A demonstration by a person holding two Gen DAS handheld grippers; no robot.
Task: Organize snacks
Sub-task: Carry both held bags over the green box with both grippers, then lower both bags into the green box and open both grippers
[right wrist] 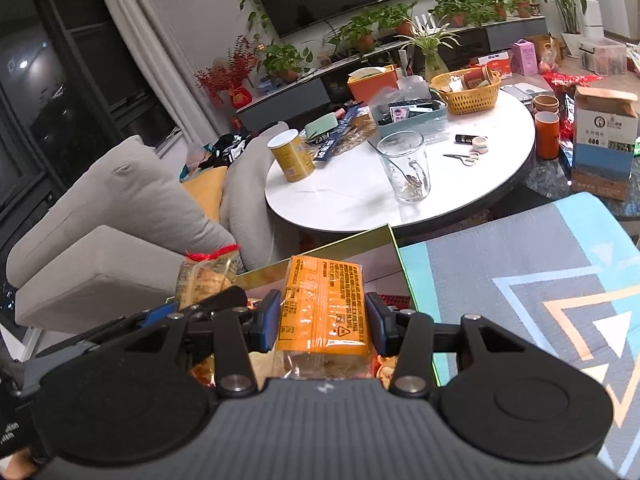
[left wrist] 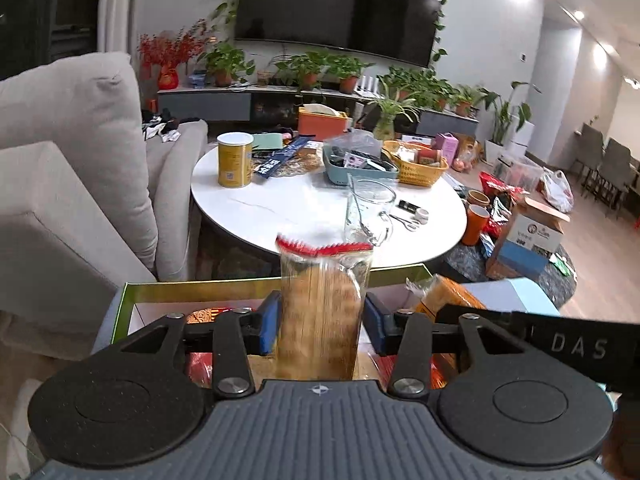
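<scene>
A clear packet of biscuits (left wrist: 320, 312) with a red serrated top stands upright between the blue pads of my left gripper (left wrist: 322, 320). It is blurred while the gripper is sharp, and a thin gap shows at the right-hand pad, so the jaws stand open around it. My right gripper (right wrist: 322, 316) is shut on an orange snack packet (right wrist: 324, 304), held upright. Both packets hang over a green-and-gold rimmed box (left wrist: 200, 288) with red and orange snacks inside. In the right wrist view the biscuit packet (right wrist: 204, 276) and the left gripper are close on the left.
A grey sofa (left wrist: 60, 160) stands to the left. Beyond the box is a round white table (left wrist: 280, 208) with a yellow can (left wrist: 235, 160), a glass jug (left wrist: 368, 208), a blue tray and a yellow basket (right wrist: 468, 92). A patterned mat (right wrist: 520, 280) lies right of the box.
</scene>
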